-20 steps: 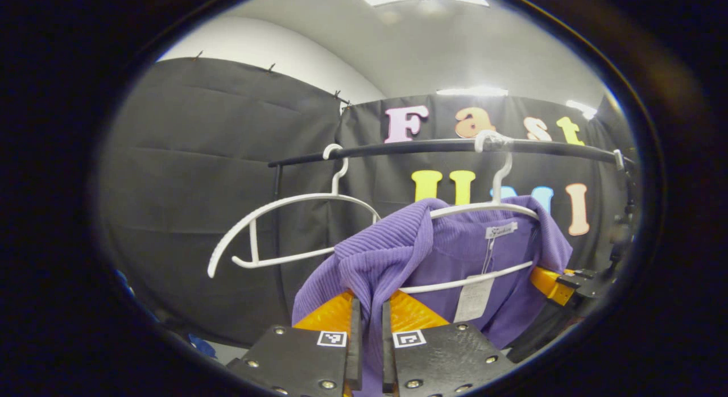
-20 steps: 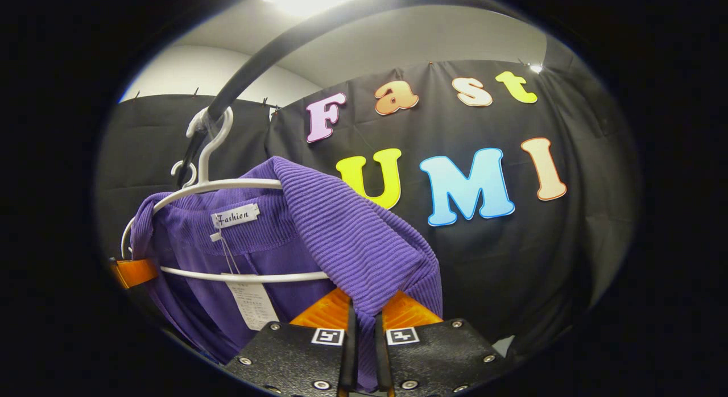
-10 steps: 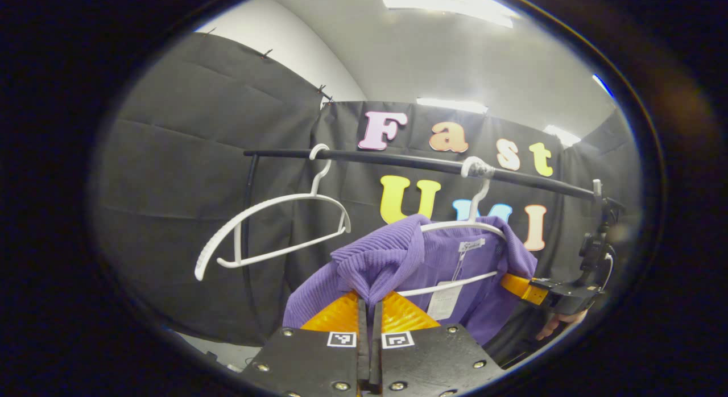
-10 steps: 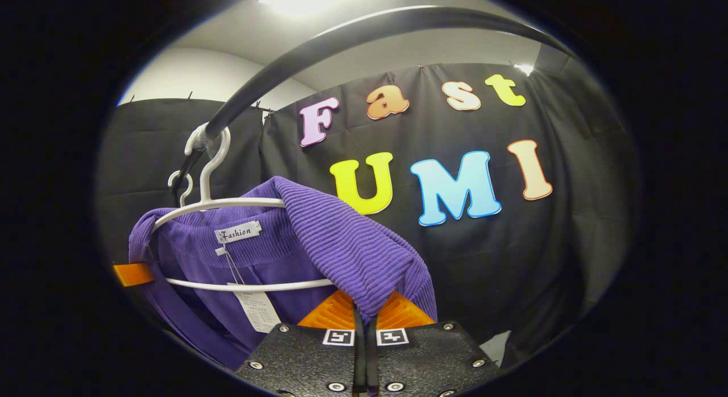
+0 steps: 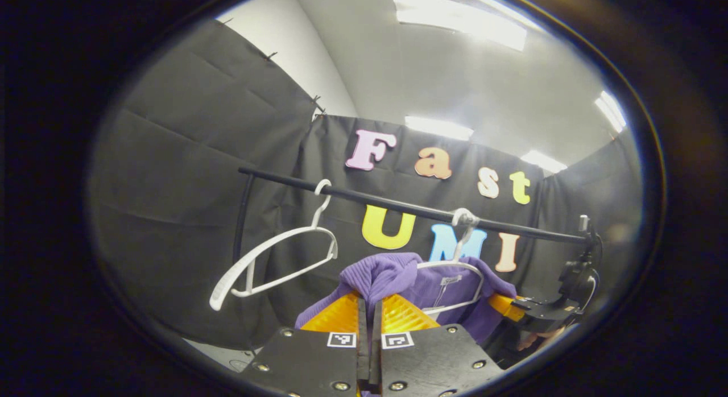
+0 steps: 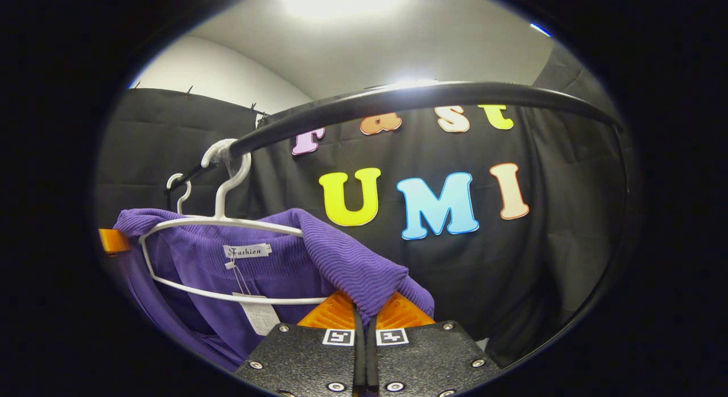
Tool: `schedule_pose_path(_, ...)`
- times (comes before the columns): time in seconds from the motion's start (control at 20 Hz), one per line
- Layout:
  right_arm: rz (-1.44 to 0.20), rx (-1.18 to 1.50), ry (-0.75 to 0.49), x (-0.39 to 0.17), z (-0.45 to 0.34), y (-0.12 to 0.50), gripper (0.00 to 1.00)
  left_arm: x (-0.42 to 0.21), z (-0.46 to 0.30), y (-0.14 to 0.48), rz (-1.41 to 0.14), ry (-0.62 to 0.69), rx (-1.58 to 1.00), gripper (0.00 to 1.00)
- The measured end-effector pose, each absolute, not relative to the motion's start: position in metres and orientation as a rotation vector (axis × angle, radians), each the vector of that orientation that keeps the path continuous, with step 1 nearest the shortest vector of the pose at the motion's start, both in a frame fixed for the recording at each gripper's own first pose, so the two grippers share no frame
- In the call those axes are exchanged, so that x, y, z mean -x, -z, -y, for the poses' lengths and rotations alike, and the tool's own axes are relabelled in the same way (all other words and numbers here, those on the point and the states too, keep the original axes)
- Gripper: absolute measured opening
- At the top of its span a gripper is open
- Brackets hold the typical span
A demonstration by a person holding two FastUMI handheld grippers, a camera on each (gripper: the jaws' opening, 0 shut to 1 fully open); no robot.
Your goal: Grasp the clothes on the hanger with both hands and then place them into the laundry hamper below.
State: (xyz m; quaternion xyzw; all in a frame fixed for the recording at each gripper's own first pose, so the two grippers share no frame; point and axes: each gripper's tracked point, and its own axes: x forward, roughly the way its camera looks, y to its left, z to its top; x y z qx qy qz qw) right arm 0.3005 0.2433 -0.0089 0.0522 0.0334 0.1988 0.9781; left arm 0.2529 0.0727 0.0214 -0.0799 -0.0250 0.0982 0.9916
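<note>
Purple ribbed garment is hanging on a white hanger under the black rail, both grippers' fingers pinching its shoulders: left gripper, right gripper. An empty hanger is dangling beside it.

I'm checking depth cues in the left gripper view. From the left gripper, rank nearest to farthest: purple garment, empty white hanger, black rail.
1. Purple garment, pinched in the left gripper.
2. Empty white hanger, up to the left.
3. Black rail, above, carrying both hangers.
</note>
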Motion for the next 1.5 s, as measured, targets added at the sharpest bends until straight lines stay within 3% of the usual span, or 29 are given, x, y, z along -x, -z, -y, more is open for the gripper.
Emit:
schedule_pose_path(0.7,0.032,-0.085,-0.436,-0.27,-0.28,-0.035,0.0,-0.214,-0.16,-0.055,0.104,-0.279,0.175,0.01)
schedule_pose_path(1.2,0.045,-0.061,-0.455,-0.266,-0.288,-0.042,0.0,-0.209,-0.192,0.002,0.016,-0.341,0.197,0.01)
schedule_pose_path(1.25,0.046,-0.06,-0.456,-0.267,-0.287,-0.042,0.0,-0.21,-0.193,0.008,0.004,-0.341,0.2,0.07)
schedule_pose_path(1.3,0.047,-0.056,-0.456,-0.266,-0.286,-0.041,0.0,-0.211,-0.191,0.013,-0.004,-0.339,0.204,0.01)
schedule_pose_path(1.45,0.05,-0.045,-0.449,-0.262,-0.281,-0.039,0.0,-0.209,-0.186,0.022,-0.018,-0.333,0.21,0.01)
schedule_pose_path(1.5,0.05,-0.045,-0.447,-0.26,-0.28,-0.038,0.0,-0.209,-0.184,0.022,-0.02,-0.331,0.208,0.07)
